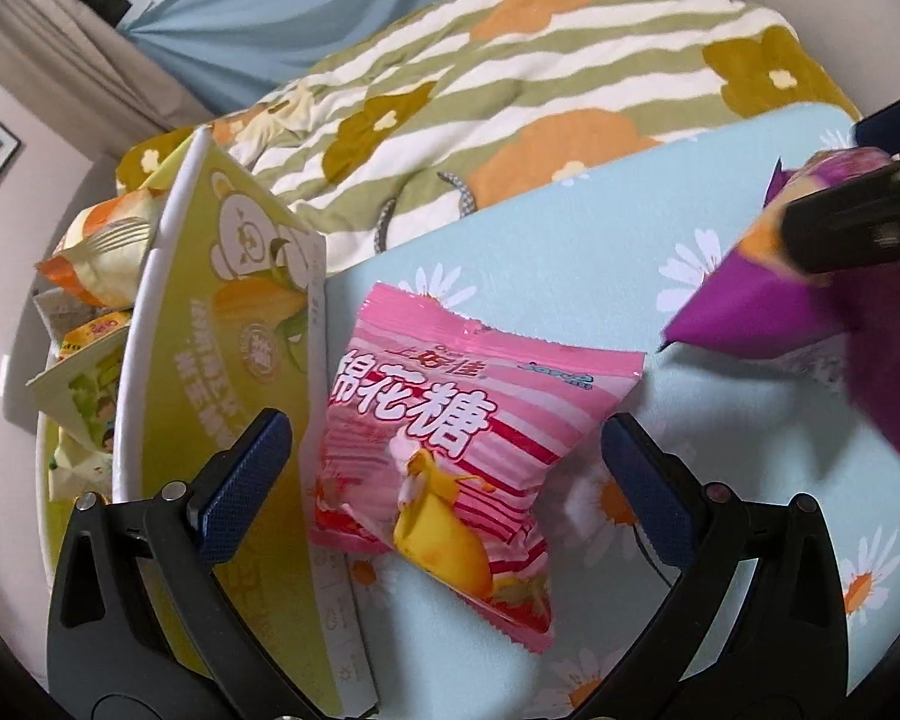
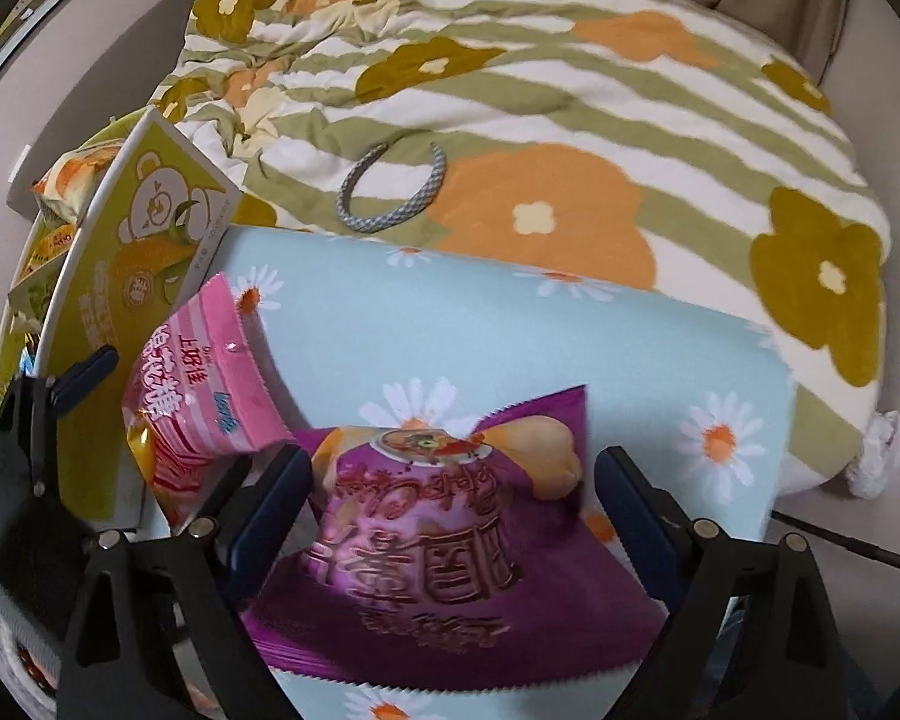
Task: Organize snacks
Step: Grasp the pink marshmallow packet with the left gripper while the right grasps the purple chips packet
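Note:
A pink marshmallow bag (image 1: 450, 438) lies flat on the daisy-print table (image 1: 540, 252), against a tall yellow-green box (image 1: 240, 312). My left gripper (image 1: 447, 486) hangs open over it, one finger on each side; the left finger overlaps the box. A purple snack bag (image 2: 438, 528) sits between the wide jaws of my right gripper (image 2: 453, 516). The left pad is at the bag's edge, and the right pad stands a little clear of it. In the left wrist view the purple bag (image 1: 810, 324) is blurred at the right edge.
A white-rimmed container (image 1: 132, 324) at the table's left holds several snack packs, among them an orange and cream bag (image 1: 102, 252). A flowered blanket (image 2: 570, 120) lies behind the table with a braided grey band (image 2: 390, 204) on it.

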Available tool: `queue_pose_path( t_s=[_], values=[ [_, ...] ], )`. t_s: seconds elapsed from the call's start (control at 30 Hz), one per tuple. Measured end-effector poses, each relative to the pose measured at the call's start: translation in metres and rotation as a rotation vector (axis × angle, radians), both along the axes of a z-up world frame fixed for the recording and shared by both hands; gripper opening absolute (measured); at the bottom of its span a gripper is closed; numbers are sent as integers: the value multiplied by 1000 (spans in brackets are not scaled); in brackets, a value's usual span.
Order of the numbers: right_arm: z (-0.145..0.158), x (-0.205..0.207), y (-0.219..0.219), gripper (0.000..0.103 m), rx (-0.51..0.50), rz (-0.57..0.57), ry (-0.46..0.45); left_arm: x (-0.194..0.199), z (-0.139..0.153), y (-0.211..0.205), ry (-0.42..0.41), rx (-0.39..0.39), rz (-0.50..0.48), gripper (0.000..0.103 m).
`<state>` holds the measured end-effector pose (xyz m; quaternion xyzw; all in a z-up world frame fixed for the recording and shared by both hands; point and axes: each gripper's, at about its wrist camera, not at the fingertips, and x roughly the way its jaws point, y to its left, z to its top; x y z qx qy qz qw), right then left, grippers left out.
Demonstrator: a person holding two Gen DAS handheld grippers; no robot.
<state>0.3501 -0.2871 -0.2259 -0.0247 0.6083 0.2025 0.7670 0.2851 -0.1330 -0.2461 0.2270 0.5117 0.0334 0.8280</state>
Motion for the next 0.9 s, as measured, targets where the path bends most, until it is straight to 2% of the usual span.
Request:
queue_pose_path(
  t_s=[0.2, 0.3, 0.37, 0.53, 0.6, 0.67, 0.7, 0.77, 0.83, 0.87, 0.9],
  values=[
    [15, -24, -20, 94, -30, -16, -21, 3, -2, 1, 25, 8, 8, 103],
    [12, -32, -28, 94, -24, -13, -3, 3, -4, 0, 43, 15, 12, 103],
    [8, -39, -29, 94, -28, -4, 15, 2, -6, -1, 61, -5, 20, 99],
    [2, -58, -29, 94, 8, 22, 30, 3, -12, 0, 68, 15, 26, 98],
    [-4, -64, -24, 94, 1, 45, 27, 4, -13, 2, 67, 27, 30, 91],
    [-8, -67, -21, 94, -1, 55, 18, 6, -13, 7, 68, 41, 50, 67],
    [-10, -67, -19, 94, 5, 58, 6, 8, -13, 12, 73, 31, 65, 62],
    [-13, -68, -16, 94, 11, 71, -10, 9, -11, 20, 81, -10, 74, 57],
    [-16, -68, -12, 94, 13, 86, -27, 9, -11, 20, 85, 1, 62, 56],
    [-17, -68, -10, 91, 13, 94, -35, 8, -11, 19, 82, 6, 59, 56],
    [-18, -68, -8, 81, 16, 101, -41, 6, -10, 19, 81, 1, 60, 56]
  ],
)
